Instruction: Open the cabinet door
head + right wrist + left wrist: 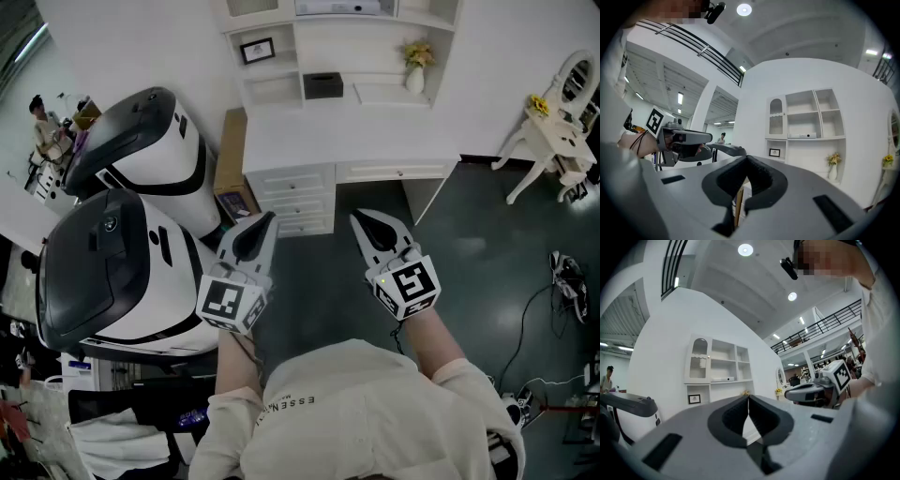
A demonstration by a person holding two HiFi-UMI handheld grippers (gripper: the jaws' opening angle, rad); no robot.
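Judging from the present layout, the task is assessed as not yet begun. The cabinet door (pixel 775 117), an arched panel at the upper left of the white shelf unit (pixel 328 56), is seen closed and flush with its frame in both gripper views. No contact with the door or with any handle has been made. Whether a handle is fitted cannot be determined, as the door appears too small in every view.

The shelf unit is set above a white worktop (pixel 347 141) with drawers (pixel 295 192) beneath it. Both grippers are held level in front of the person, side by side and well apart from the unit, with open floor (pixel 328 272) between them and the drawers. The whole approach, the grip on the door and the swing outward are therefore left to be done.

The jaws of the left gripper (pixel 748 398) are brought fully together, tip against tip. Nothing is held between them and nothing is touched.

The jaws of the right gripper (pixel 742 160) are likewise closed at the tips, with only the usual hollow left behind the pads. No object is held or touched. It is judged that one pair of jaws must be parted before the door can be gripped.
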